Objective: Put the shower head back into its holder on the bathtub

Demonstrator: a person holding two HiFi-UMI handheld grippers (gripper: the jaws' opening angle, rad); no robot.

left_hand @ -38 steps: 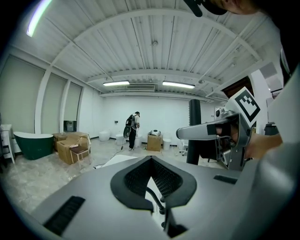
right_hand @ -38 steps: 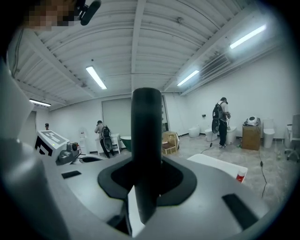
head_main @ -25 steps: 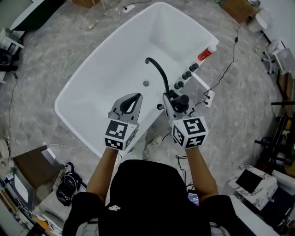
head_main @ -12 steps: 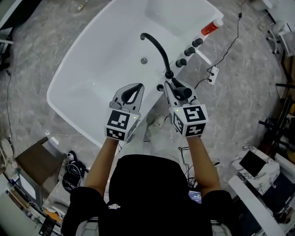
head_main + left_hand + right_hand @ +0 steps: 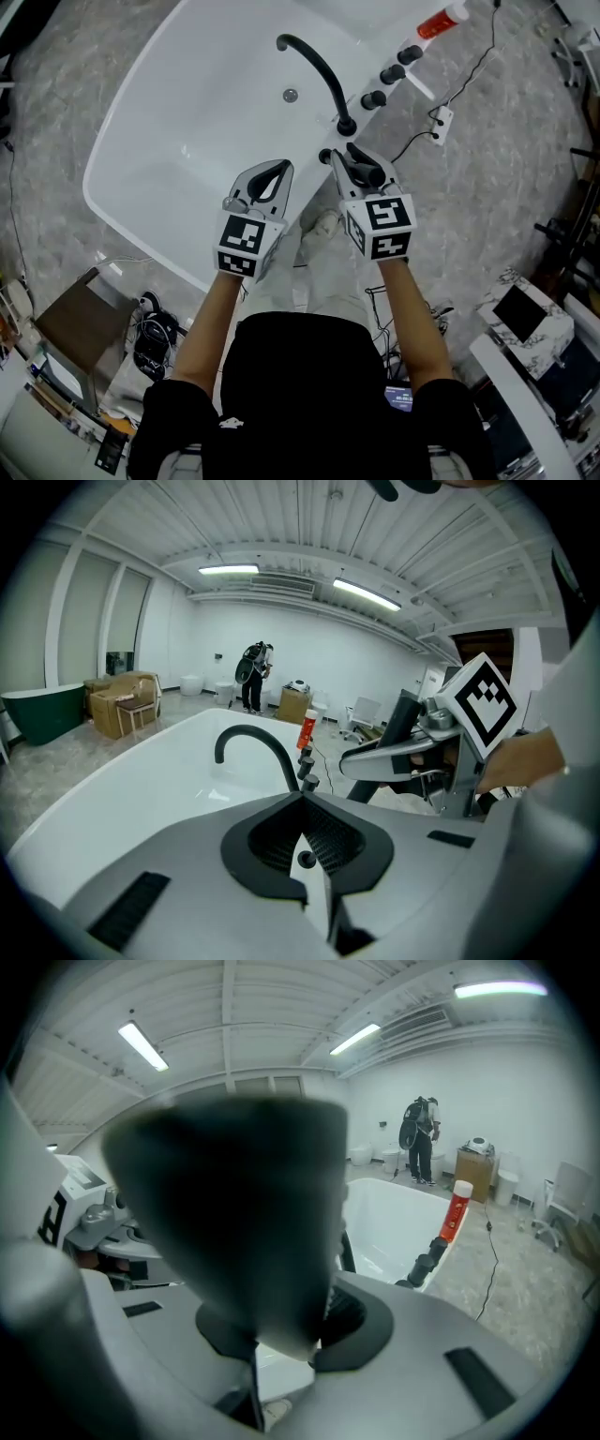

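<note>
Your right hand-held gripper (image 5: 356,167) is clamped on the black shower head (image 5: 234,1222), which holds its jaws wide. It sits just beside what looks like the holder socket (image 5: 324,156) on the bathtub (image 5: 122,169) rim, near the spout (image 5: 314,67). Your left hand-held gripper (image 5: 277,169) is fully closed and empty. The head isn't seated yet; aligning, lowering and releasing remain.

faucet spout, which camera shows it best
The head view: the whole black curved spout shows from above, arching over the white bathtub. The left gripper view shows its arch side-on, base hidden. The right gripper view shows only a sliver beside the blurred shower head.
</note>
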